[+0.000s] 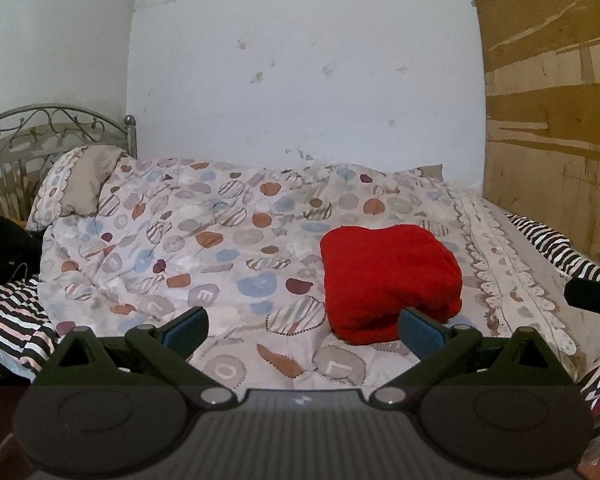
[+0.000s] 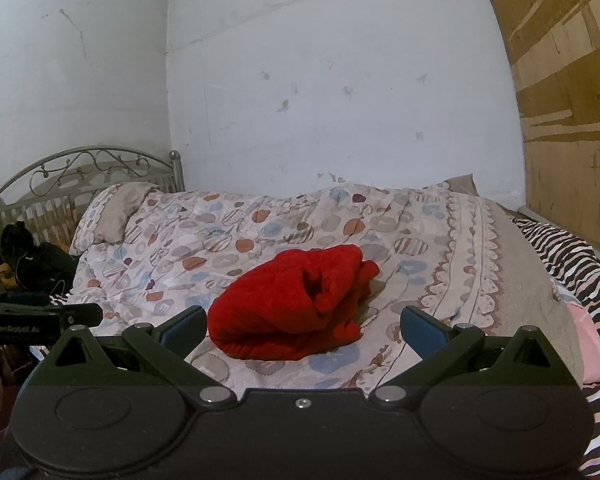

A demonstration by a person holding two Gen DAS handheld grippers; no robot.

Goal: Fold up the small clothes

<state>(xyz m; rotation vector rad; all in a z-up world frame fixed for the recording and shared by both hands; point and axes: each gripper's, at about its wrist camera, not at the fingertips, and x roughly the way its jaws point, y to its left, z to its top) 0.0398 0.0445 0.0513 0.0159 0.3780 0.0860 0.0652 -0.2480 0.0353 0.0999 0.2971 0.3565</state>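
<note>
Jaws on both tools are spread wide and grasp nothing. From the left gripper (image 1: 303, 326), the folded red garment (image 1: 390, 282) is seen ahead and to the right, its near edge behind the right-hand finger — contact cannot be confirmed. From the right gripper (image 2: 303, 326), the garment (image 2: 296, 300) lies just beyond the gap, slightly left of centre, resting on the patterned quilt (image 2: 420, 248). Both grippers are held low and level, side by side.

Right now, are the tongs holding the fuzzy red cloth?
No, the fuzzy red cloth lies bundled on the patterned bedspread, and the right tongs are open.
</note>
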